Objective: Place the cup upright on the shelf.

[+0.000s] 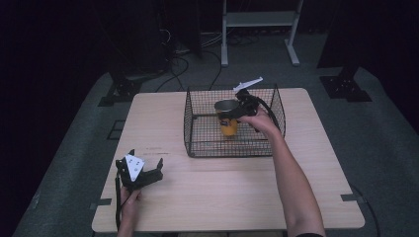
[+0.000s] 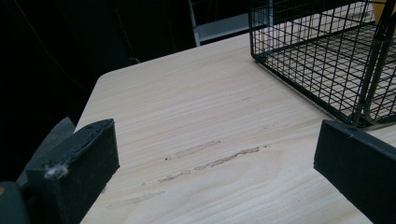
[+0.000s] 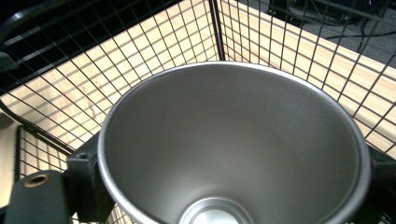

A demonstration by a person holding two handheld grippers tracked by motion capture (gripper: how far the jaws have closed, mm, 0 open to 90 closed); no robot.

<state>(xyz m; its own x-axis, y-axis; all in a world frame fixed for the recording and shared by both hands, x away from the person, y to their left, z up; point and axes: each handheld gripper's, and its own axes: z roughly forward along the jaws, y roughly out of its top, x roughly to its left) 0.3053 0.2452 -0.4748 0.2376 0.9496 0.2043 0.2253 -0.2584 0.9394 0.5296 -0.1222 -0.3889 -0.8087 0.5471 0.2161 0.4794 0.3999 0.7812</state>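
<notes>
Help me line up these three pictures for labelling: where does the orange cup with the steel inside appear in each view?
High view: the cup stands upright inside the wire basket, right of centre, gripped by the right hand-held gripper.
Left gripper view: just an orange sliver at the top right corner, behind the basket wires.
Right gripper view: its steel interior seen from above, centre.
Shared landmark: the wire basket.

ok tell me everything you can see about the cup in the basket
The cup is an open tumbler, orange outside with a small dark label and bare silvery metal inside, empty. It is upright within the black wire basket on the table. The right gripper clamps its upper part, jaws on either side of the rim.
</notes>
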